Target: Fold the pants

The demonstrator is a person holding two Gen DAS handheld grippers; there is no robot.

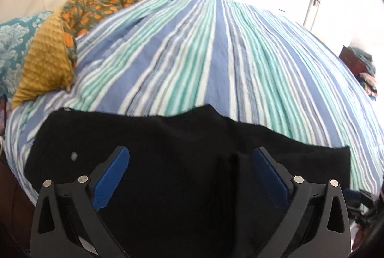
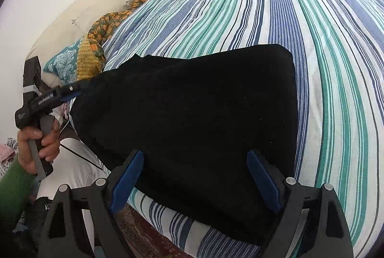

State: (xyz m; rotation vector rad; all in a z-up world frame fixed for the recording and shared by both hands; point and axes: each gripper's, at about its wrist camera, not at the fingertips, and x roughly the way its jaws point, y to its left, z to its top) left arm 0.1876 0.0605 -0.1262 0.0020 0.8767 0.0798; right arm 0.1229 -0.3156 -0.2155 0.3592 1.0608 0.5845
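The black pants (image 2: 187, 118) lie folded flat on the striped bedspread (image 2: 276, 8) along the bed's near edge, with some of the fabric draping over that edge. In the right wrist view their long axis runs along the near edge, from the end by the pillows to a straight, squared end further along the bed. Which end is the waistband cannot be told, since the cloth is uniformly dark.

The right gripper (image 2: 194, 159) hovers at the near edge with its blue-padded fingers (image 2: 127, 182) spread wide, one on each side of the draped fabric; nothing is pinched between them. The left gripper (image 1: 190, 154) is also wide open over the pants (image 1: 168, 162), its pads (image 1: 112, 180) well apart and clasping nothing. Seen from the right wrist camera, the left gripper (image 2: 72, 93) sits at the pants' pillow-side end, carried by the person's left hand (image 2: 36, 147) in a green sleeve.

Toward the head of the bed lie a mustard textured cushion (image 1: 45, 63), an orange-and-green patterned quilt (image 1: 115, 1) and a teal patterned pillow (image 1: 12, 41). No containers are in view.
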